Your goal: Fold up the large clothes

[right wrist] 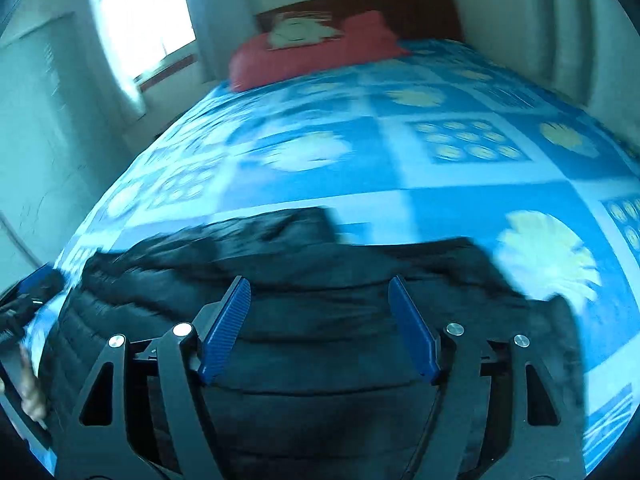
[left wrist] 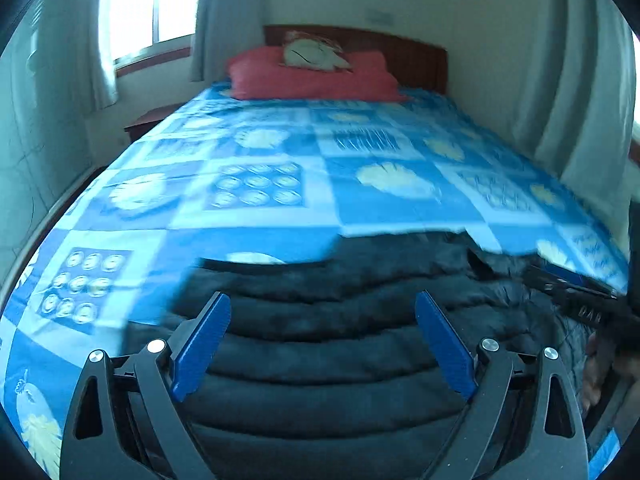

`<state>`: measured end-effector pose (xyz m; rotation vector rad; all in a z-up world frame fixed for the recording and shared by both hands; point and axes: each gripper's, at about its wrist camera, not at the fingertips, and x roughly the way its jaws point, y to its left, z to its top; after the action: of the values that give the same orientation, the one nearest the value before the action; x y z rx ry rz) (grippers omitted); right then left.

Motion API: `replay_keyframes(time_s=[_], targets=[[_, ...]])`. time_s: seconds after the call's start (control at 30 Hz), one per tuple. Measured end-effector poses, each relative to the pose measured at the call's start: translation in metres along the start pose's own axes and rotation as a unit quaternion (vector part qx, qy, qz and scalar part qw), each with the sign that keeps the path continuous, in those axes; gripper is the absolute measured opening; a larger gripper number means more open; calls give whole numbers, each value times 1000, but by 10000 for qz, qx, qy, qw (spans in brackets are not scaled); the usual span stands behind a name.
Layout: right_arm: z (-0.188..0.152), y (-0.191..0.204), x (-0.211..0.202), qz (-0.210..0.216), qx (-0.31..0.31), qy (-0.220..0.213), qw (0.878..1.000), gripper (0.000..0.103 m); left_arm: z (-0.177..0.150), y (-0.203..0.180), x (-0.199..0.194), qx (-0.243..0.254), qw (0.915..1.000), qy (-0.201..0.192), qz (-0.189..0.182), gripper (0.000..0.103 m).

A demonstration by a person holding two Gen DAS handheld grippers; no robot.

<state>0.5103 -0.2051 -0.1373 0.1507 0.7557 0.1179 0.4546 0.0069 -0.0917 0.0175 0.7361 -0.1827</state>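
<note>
A black quilted puffer jacket [left wrist: 328,340] lies spread on the near end of the bed; it also shows in the right wrist view [right wrist: 320,320]. My left gripper [left wrist: 323,304] is open and empty, its blue pads above the jacket's quilted body. My right gripper [right wrist: 319,286] is open and empty, held over the jacket's middle. The right gripper also shows at the right edge of the left wrist view [left wrist: 580,300]. The left gripper's body shows at the left edge of the right wrist view [right wrist: 24,300]. Both views are motion-blurred.
The bed carries a blue patterned sheet [left wrist: 280,168] with pale flower prints. A red pillow [left wrist: 312,76] with a small cushion lies against the wooden headboard [left wrist: 400,52]. A window [left wrist: 152,4] and curtains stand at the left, and more curtains [left wrist: 580,100] at the right.
</note>
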Motion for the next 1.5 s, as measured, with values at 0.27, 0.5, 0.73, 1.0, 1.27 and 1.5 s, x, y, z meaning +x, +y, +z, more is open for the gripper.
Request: replay_keyframes(time_s=[0.27,0.5,0.73,1.0,1.27,1.5], targets=[[-20,28,56,-276,-343,664,9968,73,-25,-21,74,112,9957,896,200,93],[-23,26,61,-326,-323,569,9973,73,-29,-18,86,57,9960,867,192,93],[-16,-26,-5,-279,91,328,9990,73,-27,20,8,-308,9982,488,163,93],[-42,-87,-6,-743,308,358,9961,76,-60,92,13,-1083,9905,705,462,95],[-47,-80,3,-987,120,241,9948,80,-69,89,37,-1005,9896,839,593,99],[-72,-89,-82,-938,173,151,9953,81,-84,114,-43,-1600,9847,617,295,98]])
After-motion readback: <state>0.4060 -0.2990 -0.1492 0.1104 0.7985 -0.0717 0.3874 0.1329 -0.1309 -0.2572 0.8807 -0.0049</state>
